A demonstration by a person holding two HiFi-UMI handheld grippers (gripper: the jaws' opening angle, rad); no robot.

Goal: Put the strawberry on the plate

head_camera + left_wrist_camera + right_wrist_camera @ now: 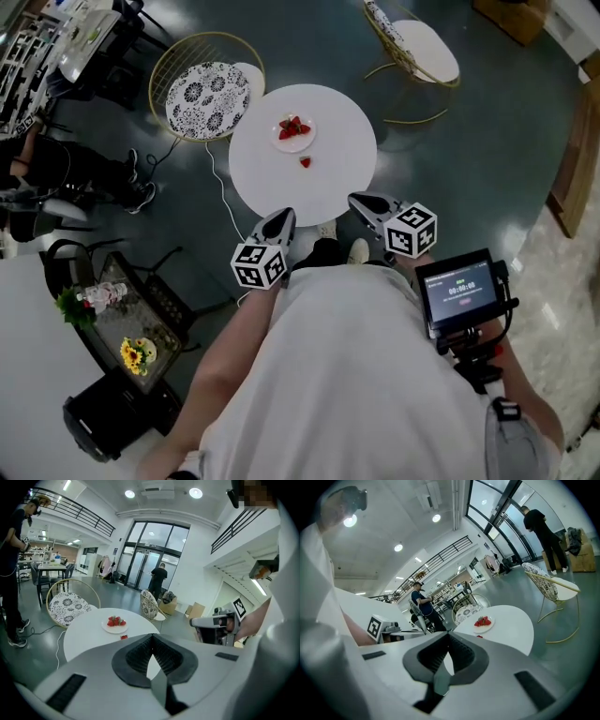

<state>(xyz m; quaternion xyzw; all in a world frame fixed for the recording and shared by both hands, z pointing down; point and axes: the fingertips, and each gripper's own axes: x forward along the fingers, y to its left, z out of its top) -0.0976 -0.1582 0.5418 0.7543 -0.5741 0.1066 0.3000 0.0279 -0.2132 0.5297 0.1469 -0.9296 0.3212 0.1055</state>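
Observation:
A round white table [337, 183] carries a white plate [281, 143] with several strawberries on it. One loose strawberry [305, 162] lies on the tabletop just near of the plate. My left gripper [278, 225] and right gripper [370, 206] hover side by side at the table's near edge, both short of the fruit. Each one is shut with nothing between its pads. From the left gripper [151, 637] the loose strawberry [123, 637] shows ahead to the left, below the plate [114, 630]. Past the right gripper [449, 635] sits the same strawberry [480, 636], with the plate [485, 628] behind it.
A gold wire chair with a patterned cushion [206, 94] stands at the table's far left, another chair [417, 42] at the far right. A white cable [217, 183] runs over the floor on the left. A person [56, 173] sits further left, near a black cart with flowers [131, 323].

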